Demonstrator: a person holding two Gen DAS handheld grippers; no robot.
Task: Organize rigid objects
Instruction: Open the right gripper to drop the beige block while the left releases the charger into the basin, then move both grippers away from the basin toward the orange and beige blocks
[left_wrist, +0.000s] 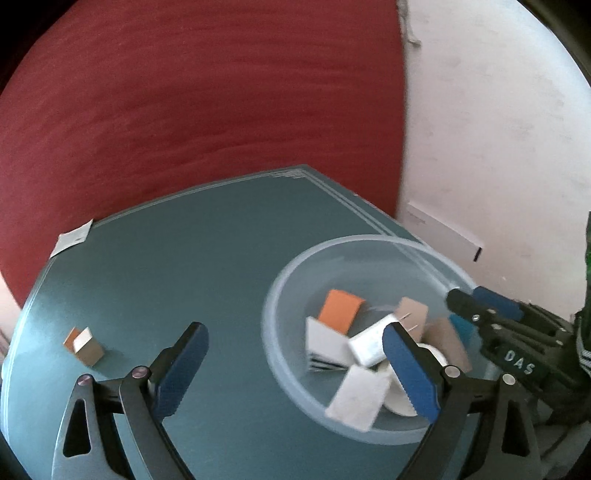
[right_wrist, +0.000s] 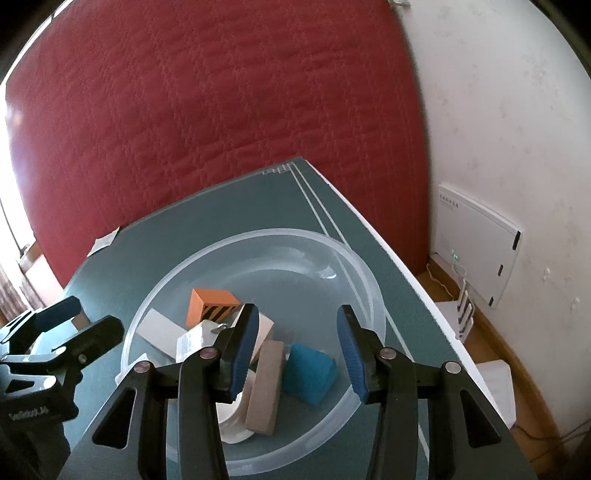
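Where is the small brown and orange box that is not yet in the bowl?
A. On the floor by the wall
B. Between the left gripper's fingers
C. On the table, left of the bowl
C: in the left wrist view the box stands alone on the table, well left of the bowl.

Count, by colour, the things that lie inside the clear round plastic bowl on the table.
Orange cardboard box: 1
Blue block: 1
Tan blocks: 2
White pieces: 4, one of them round
Total: 8 in the clear plastic bowl; blur and overlap leave the white count a little uncertain.
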